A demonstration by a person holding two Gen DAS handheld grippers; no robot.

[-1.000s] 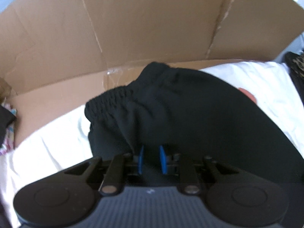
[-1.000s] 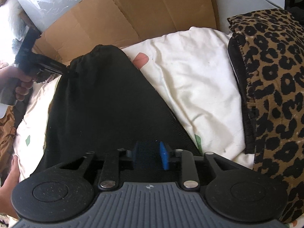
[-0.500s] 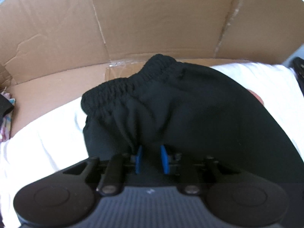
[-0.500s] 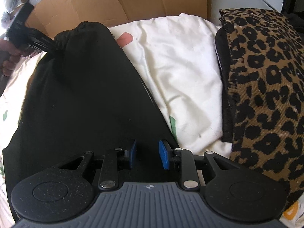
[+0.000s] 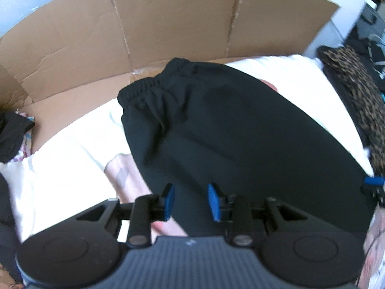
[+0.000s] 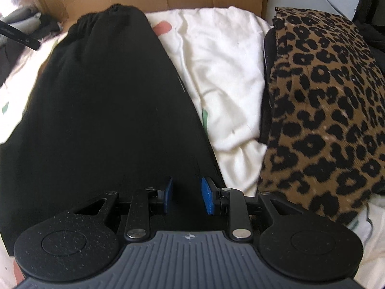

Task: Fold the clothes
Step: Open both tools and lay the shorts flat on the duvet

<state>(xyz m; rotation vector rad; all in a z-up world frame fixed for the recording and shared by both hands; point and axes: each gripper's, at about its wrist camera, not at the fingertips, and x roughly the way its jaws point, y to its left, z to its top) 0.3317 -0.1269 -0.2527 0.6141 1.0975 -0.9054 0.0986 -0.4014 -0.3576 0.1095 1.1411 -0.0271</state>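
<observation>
Black pants (image 5: 240, 130) with an elastic waistband (image 5: 154, 84) lie flat on a white sheet (image 5: 67, 159). They also fill the left of the right wrist view (image 6: 101, 110), waistband at the far end. My left gripper (image 5: 191, 201) is open just above the cloth near its left edge, holding nothing. My right gripper (image 6: 185, 196) is open over the near right edge of the pants, holding nothing. A blue pad of the right gripper shows at the right edge of the left wrist view (image 5: 374, 181).
A flattened cardboard box (image 5: 168, 24) stands behind the sheet. A folded leopard-print garment (image 6: 324, 101) lies right of the pants on the white sheet (image 6: 223, 67). Dark clothes (image 5: 12, 132) sit at the far left.
Both grippers opened and let go of the pants, which now lie flat. The left gripper pulled back and left from the waistband; the right one drew back slightly.
</observation>
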